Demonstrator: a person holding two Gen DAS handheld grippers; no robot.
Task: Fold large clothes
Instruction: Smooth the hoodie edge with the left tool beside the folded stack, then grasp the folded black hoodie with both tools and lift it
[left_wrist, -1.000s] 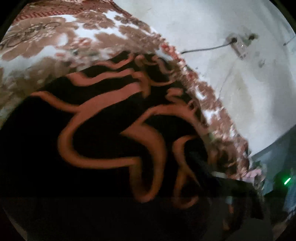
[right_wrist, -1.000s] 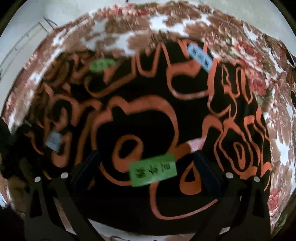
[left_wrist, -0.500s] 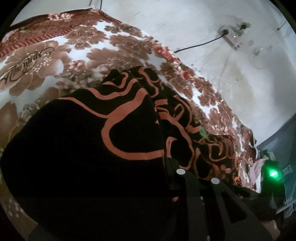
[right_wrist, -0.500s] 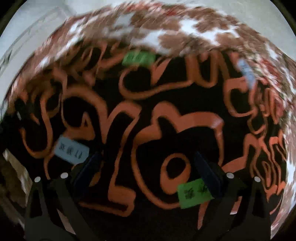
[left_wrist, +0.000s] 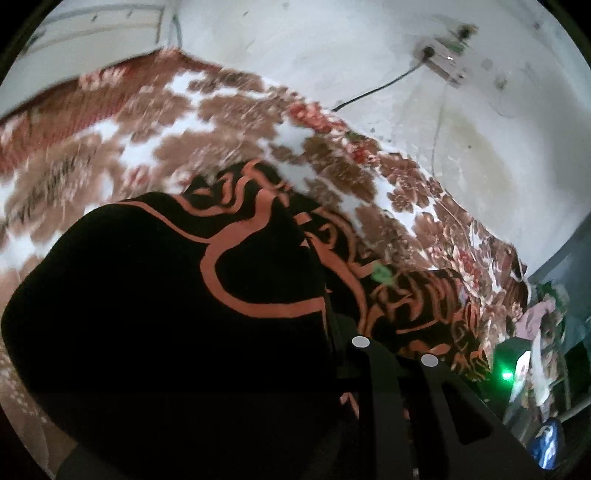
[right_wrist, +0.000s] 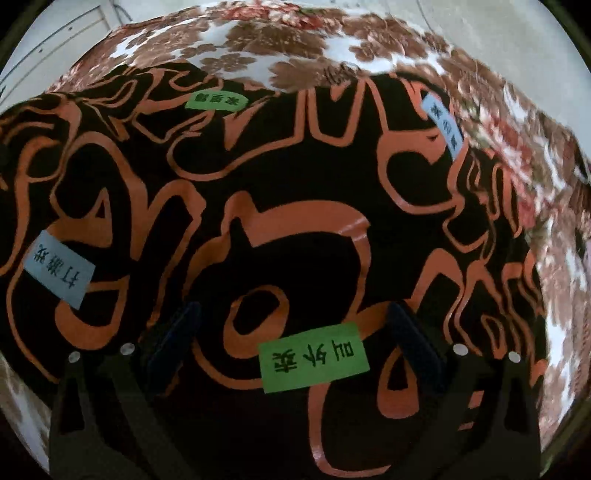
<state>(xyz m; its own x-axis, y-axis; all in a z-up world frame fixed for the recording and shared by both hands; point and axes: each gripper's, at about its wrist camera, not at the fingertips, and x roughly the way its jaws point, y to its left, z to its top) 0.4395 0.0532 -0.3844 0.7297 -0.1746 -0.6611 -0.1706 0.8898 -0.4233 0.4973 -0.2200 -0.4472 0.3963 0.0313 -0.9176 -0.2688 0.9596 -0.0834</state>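
A black garment with orange swirls (right_wrist: 303, 192) lies spread on a flowered bed cover (right_wrist: 280, 44); it bears green patches (right_wrist: 314, 365) and pale blue patches (right_wrist: 59, 273) with writing. My right gripper (right_wrist: 295, 332) hovers close over it, pointing steeply down, jaws wide open with only flat cloth below them. In the left wrist view a fold of the same garment (left_wrist: 166, 295) hangs lifted off the bed, draped over my left gripper (left_wrist: 328, 306), which is shut on the cloth. Its left finger is hidden under the fabric; the rest of the garment (left_wrist: 413, 302) trails down to the bed.
The flowered bed cover (left_wrist: 155, 147) reaches up to a pale wall (left_wrist: 332, 48) with a socket and cable (left_wrist: 439, 59). Past the bed's far end sit clutter and a green light (left_wrist: 506, 374).
My left gripper has closed on the garment's edge and risen with it, so the cloth now hangs off the bed. The right gripper has sunk a little toward the garment and stayed open.
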